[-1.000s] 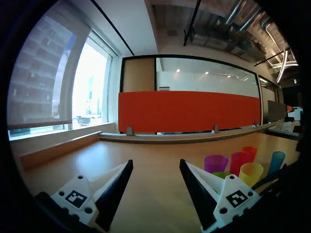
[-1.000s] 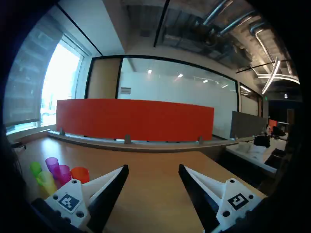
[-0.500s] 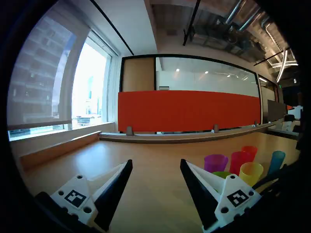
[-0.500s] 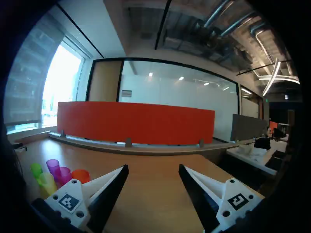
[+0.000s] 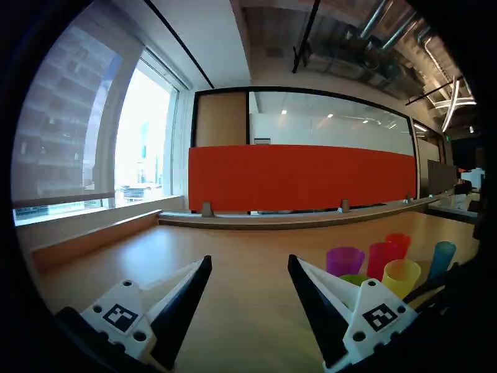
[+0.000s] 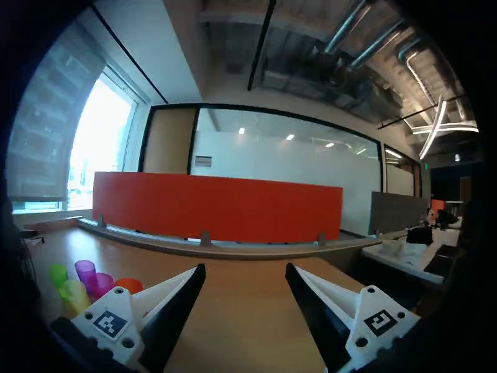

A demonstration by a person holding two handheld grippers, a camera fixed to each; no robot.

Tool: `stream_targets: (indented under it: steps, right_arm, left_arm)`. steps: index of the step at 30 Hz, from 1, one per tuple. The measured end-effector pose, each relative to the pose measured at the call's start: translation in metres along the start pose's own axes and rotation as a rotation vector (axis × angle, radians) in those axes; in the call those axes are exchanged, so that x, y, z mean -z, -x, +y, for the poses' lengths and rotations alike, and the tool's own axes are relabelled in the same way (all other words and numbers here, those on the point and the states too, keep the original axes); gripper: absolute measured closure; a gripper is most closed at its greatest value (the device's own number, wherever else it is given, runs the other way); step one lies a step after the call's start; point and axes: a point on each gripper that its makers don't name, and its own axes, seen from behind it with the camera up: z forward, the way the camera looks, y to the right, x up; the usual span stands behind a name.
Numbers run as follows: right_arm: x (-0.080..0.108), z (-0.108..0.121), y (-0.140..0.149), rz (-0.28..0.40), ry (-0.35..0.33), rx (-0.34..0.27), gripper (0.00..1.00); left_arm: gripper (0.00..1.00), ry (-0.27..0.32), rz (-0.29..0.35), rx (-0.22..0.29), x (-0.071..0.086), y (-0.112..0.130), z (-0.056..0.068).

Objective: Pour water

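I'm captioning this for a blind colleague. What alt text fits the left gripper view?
The open left gripper hovers over a wooden table, holding nothing. To its right stand a purple cup, pink cup, orange cup, yellow cup, green cup and blue cup. An orange divider stands behind.

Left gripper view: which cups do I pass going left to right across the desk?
Purple cup → pink cup → blue cup. The green cup, orange cup and yellow cup overlap these, so they are left out.
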Motion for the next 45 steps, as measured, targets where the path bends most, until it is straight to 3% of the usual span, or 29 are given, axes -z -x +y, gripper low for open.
stream_targets:
  steps: [12, 18, 27, 45]
  right_arm:
    - [-0.012, -0.017, 0.005, 0.043, -0.035, -0.035, 0.00]
    - [-0.019, -0.017, 0.025, 0.025, -0.028, -0.032, 0.00]
    - [-0.016, -0.020, 0.054, -0.001, -0.037, -0.082, 0.00]
    - [-0.018, -0.029, 0.075, -0.003, -0.058, -0.065, 0.00]
  left_arm:
    - [0.09, 0.000, 0.000, 0.000, 0.000, 0.000, 0.000]
    - [0.09, 0.000, 0.000, 0.000, 0.000, 0.000, 0.001]
    - [0.09, 0.000, 0.000, 0.000, 0.000, 0.000, 0.001]
    - [0.09, 0.000, 0.000, 0.000, -0.001, 0.000, 0.000]
